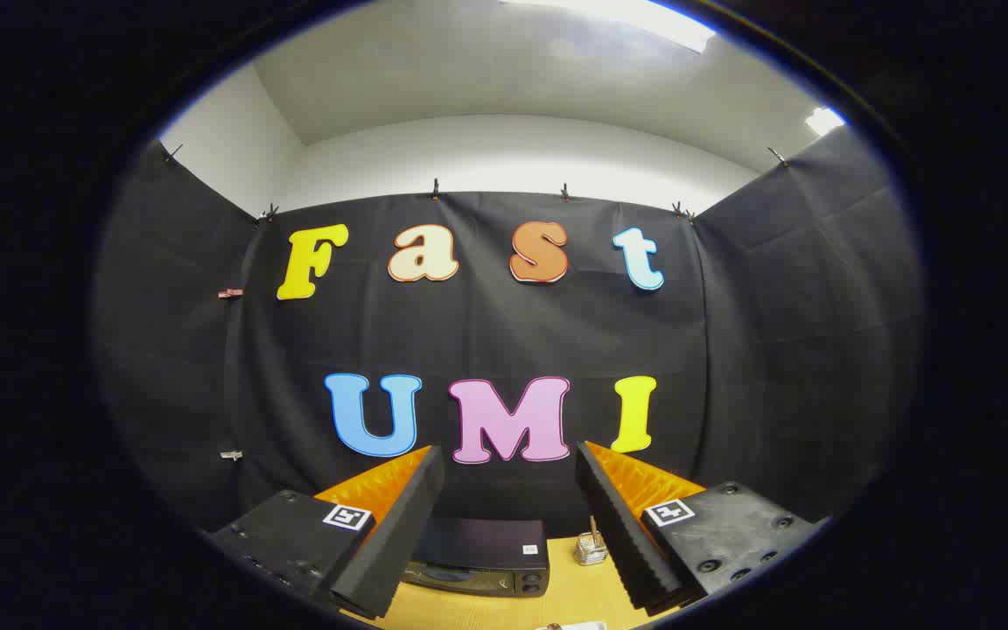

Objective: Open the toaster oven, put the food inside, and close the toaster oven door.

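Note:
A dark toaster oven (479, 558) stands on a wooden table (570, 595), against the black cloth wall, beyond my fingers and in the gap between them. I see its top and the upper strip of its front with small knobs at the right; the door looks closed. My gripper (511, 459) is held high above the table and is open, with nothing between its fingers. A small pale thing (576, 626) peeks up at the table's near edge; I cannot tell what it is.
A small metal wire holder (591, 549) with a stick in it stands on the table just right of the oven, close to my right finger (613, 516). Black cloth walls close the booth on three sides.

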{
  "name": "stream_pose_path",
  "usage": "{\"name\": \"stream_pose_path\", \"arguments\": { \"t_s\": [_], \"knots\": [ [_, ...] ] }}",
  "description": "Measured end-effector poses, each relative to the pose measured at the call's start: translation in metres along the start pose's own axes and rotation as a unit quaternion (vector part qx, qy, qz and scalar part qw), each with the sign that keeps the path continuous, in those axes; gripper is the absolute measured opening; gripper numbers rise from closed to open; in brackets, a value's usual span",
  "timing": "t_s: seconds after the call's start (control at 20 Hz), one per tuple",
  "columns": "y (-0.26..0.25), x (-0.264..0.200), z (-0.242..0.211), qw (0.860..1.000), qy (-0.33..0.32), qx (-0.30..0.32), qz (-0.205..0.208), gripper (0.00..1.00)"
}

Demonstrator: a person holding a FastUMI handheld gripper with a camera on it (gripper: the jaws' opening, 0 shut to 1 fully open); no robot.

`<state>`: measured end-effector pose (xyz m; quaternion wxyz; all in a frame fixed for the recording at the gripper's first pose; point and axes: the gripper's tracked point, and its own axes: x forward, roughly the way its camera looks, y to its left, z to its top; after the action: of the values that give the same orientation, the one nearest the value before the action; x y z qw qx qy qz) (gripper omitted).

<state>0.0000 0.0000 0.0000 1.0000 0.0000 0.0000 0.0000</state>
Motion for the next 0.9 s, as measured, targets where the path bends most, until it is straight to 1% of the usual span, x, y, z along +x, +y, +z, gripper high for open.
{"name": "stream_pose_path", "arguments": {
  "t_s": [0.55,0.9],
  "knots": [
    [-0.003,0.000,-0.003,1.000,-0.001,0.013,0.002,0.97],
    [0.003,0.006,-0.012,1.000,0.008,0.010,0.002,0.97]
  ]
}}
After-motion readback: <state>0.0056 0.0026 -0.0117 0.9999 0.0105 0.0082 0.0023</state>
